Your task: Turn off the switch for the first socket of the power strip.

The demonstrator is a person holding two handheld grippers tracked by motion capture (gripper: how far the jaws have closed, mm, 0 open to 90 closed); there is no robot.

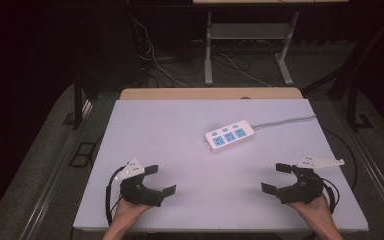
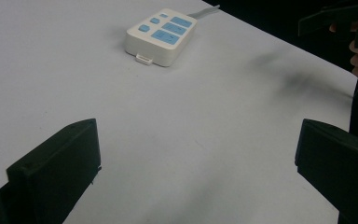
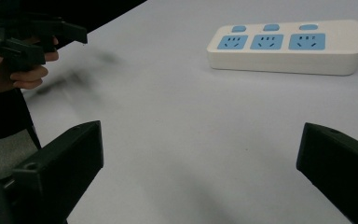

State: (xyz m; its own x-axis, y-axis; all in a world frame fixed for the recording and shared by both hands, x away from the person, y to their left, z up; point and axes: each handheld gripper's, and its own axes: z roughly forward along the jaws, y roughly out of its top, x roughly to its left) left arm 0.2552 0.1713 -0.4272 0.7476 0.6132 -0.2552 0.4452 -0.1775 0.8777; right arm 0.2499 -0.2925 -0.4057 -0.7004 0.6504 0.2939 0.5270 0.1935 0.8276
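A white power strip [image 1: 229,135] with three blue sockets and blue switches lies a little right of the middle of the white table [image 1: 180,130], its grey cord [image 1: 285,122] running off to the right. The strip also appears in the left gripper view [image 2: 161,36] and the right gripper view [image 3: 289,46]. My left gripper [image 1: 161,179] rests near the front left edge, jaws wide open and empty. Near the front right edge my right gripper [image 1: 276,177] stands open too, nothing between its jaws. Both sit well short of the strip.
Beyond the table's far edge a wooden board [image 1: 210,93] shows, with desk legs [image 1: 208,50] and loose cables [image 1: 155,60] on the dark floor behind. The other hand and its gripper appear at the edge of each gripper view.
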